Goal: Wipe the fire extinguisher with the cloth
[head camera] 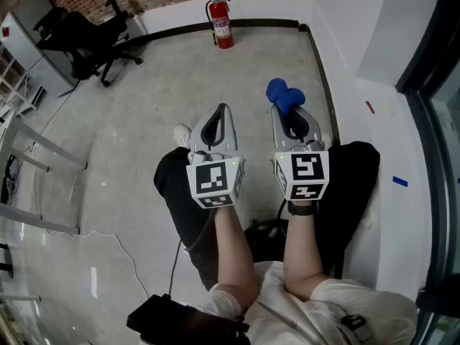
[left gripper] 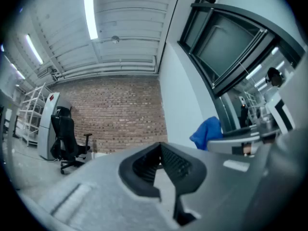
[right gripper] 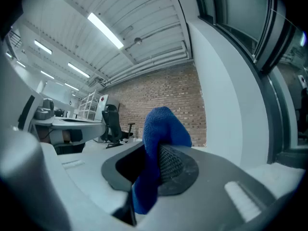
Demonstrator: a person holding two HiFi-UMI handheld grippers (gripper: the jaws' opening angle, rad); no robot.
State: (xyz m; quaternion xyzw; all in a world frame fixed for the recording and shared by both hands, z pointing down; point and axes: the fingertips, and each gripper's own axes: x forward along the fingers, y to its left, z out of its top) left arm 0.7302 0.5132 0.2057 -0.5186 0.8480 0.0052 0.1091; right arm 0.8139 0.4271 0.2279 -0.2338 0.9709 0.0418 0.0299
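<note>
the blue cloth (head camera: 285, 95) is clamped between the closed jaws of the right gripper (head camera: 286, 113), with its bulk bunched past the tips. the left gripper (head camera: 222, 112) is held alongside, jaws together on nothing. the red fire extinguisher (head camera: 221, 21) is stood upright on the floor (head camera: 180, 85) against the far wall (head camera: 259, 7), well apart from both.

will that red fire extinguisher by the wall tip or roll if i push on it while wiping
The fire extinguisher stands upright, tall and narrow, so a push near its top could probably tip it. Its round body would then likely roll. It looks rigid, probably heavy for its size.
</note>
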